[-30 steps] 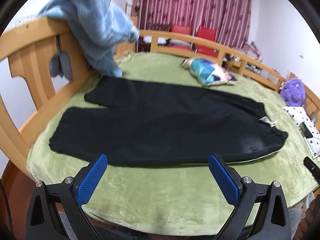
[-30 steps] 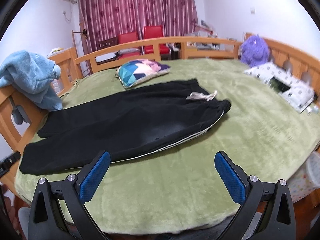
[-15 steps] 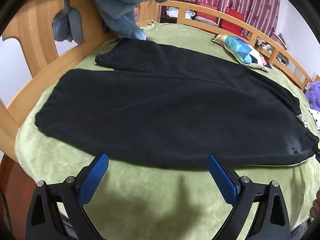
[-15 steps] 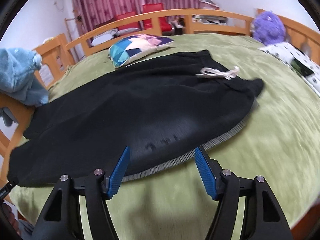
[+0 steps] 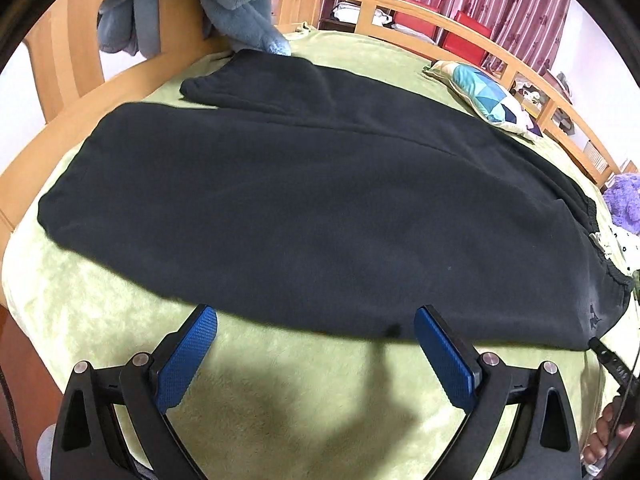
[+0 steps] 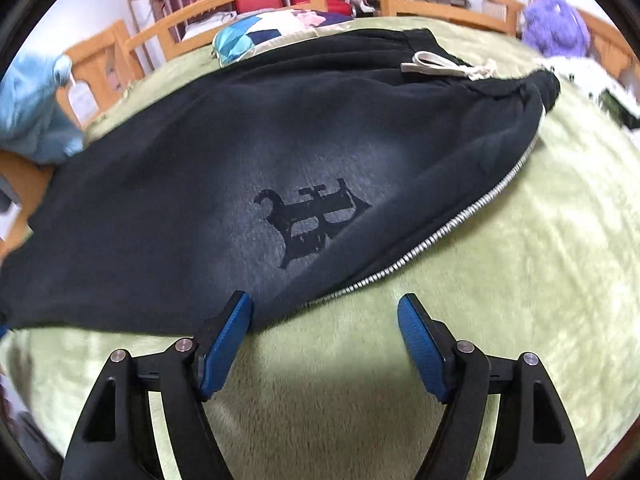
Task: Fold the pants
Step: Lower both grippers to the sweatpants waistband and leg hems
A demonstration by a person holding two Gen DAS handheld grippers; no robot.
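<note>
Black pants (image 5: 312, 208) lie flat on a green blanket, legs toward the left and waistband toward the right. In the right wrist view the pants (image 6: 240, 152) show a dark printed logo (image 6: 308, 220), a white drawstring (image 6: 440, 66) at the waistband and a white-striped lower hem edge (image 6: 440, 236). My left gripper (image 5: 316, 320) is open, low over the blanket just short of the near edge of the pants. My right gripper (image 6: 324, 308) is open, its left fingertip at the near edge of the pants below the logo.
The green blanket (image 5: 300, 400) covers a bed with a wooden rail (image 5: 460, 36). A light blue plush blanket (image 5: 248, 0) hangs over the headboard at the left. A patterned pillow (image 5: 488, 96) lies at the far side. A purple plush toy (image 6: 556, 28) sits at the right.
Both grippers have moved forward and down toward the near edge of the pants. The right gripper's fingers have narrowed but stay open.
</note>
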